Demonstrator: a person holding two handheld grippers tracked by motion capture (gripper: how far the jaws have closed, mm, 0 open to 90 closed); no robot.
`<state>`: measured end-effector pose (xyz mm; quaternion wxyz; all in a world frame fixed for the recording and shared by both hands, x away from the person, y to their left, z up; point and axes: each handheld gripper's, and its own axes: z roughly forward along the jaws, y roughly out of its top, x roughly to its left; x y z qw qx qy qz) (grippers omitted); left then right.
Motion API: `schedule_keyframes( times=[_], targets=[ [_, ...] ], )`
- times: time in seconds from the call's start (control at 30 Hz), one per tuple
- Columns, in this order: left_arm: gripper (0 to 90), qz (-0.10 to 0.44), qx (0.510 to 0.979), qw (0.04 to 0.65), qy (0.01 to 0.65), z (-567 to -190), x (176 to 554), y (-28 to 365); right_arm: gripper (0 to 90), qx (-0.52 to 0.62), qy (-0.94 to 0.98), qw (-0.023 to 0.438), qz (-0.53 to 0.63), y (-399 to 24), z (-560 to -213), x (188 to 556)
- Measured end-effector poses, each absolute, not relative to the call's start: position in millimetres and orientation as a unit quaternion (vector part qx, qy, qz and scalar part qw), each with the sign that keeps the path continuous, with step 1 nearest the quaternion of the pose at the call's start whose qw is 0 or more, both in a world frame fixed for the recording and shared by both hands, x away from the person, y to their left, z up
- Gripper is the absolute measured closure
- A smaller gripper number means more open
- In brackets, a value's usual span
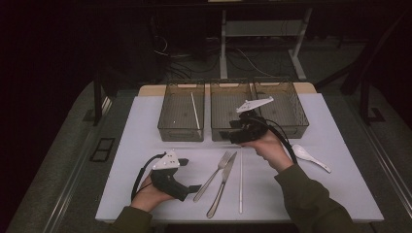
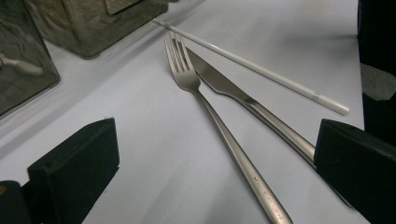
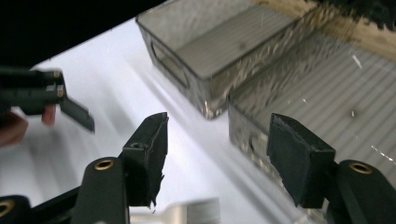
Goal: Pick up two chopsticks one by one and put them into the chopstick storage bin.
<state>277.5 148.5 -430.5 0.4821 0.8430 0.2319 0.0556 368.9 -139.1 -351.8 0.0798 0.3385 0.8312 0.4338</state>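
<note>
near the front edge of the white mat (image 1: pixel 145 145), left gripper (image 1: pixel 187 187) rests low at the front-left, jaws spread with nothing between them, pointing toward the fork (image 1: pixel 212 175), knife (image 1: pixel 222 184) and white chopstick (image 1: pixel 240 182) that lie side by side at front centre, fork tines touching the knife blade tip. at mid-mat, right gripper (image 1: pixel 228 135) is held just before the front wall of the middle bin (image 1: pixel 228 97), jaws apart and empty; white spoon (image 1: pixel 311 157) lies toward the right edge. along the back edge sit three clear bins in a row, left bin (image 1: pixel 180 111) holding a second chopstick (image 1: pixel 195 110), right bin (image 1: pixel 286 104) beside the middle one.
</note>
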Motion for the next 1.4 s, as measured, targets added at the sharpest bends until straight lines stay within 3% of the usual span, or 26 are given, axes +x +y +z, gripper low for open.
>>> schedule_keyframes(
  times=[0.37,0.47,1.03,1.4],
  targets=[
    [0.0,0.055,0.843,0.48,0.236,-431,277,148,41.4,0.341,0.843,0.062,0.41,-164,-381,337],
    [0.0,0.056,0.845,0.478,0.232,-432,278,148,45.9,0.333,0.851,0.054,0.403,-168,-391,325],
    [0.0,0.057,0.85,0.471,0.23,-432,277,148,87.9,0.283,0.88,-0.009,0.382,-171,-424,259],
    [0.0,0.057,0.85,0.47,0.23,-432,276,147,89.7,0.247,0.904,-0.044,0.347,-158,-439,238]
  ],
)
